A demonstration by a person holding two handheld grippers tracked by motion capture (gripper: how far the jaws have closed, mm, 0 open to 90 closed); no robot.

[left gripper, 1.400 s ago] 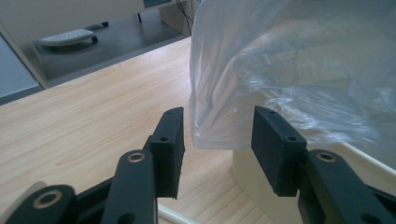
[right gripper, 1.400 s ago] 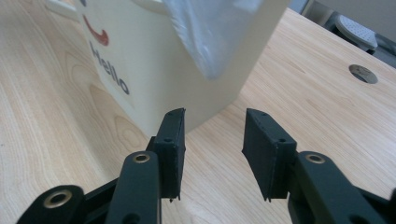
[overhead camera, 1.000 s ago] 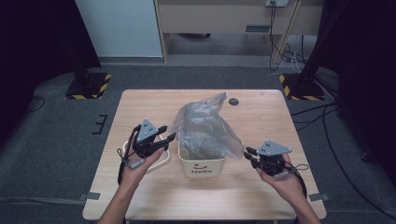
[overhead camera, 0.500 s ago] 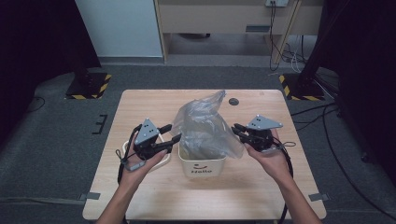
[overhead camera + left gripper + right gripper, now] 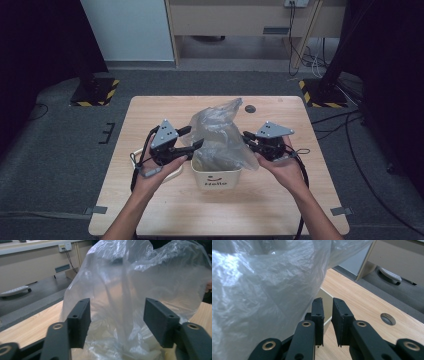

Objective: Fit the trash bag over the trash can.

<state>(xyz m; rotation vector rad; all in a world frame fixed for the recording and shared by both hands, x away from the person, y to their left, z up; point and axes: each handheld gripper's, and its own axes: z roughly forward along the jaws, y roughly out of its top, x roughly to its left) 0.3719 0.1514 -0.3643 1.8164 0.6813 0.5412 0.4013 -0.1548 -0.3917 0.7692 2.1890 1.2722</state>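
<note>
Both hands have risen and drawn in toward the middle of the table since a second ago, the right one travelling farthest, from the table's near right area up to the bag's side. Seen from above, a clear plastic bag [image 5: 220,132] stands billowed up out of a small white bin [image 5: 216,176] printed with "Hello", near the centre of a wooden table [image 5: 300,200].

On the bag's left, the left gripper [image 5: 192,139] has just been opening its jaws; in its own view they stand well apart, with the film [image 5: 130,290] straight ahead between them but not pinched. On the bag's right, the right gripper [image 5: 248,138] has its jaws almost together, a narrow gap left. In its own view the film [image 5: 262,290] lies against the outer side of one jaw, and nothing is visibly caught between them.

The step in hand looks like lining the bin: the bag sits in it, its mouth not yet folded over the rim. Next, each gripper likely needs to catch an edge of the film and draw it outward and down over the rim, gently, as thin plastic slips and tears.
</note>
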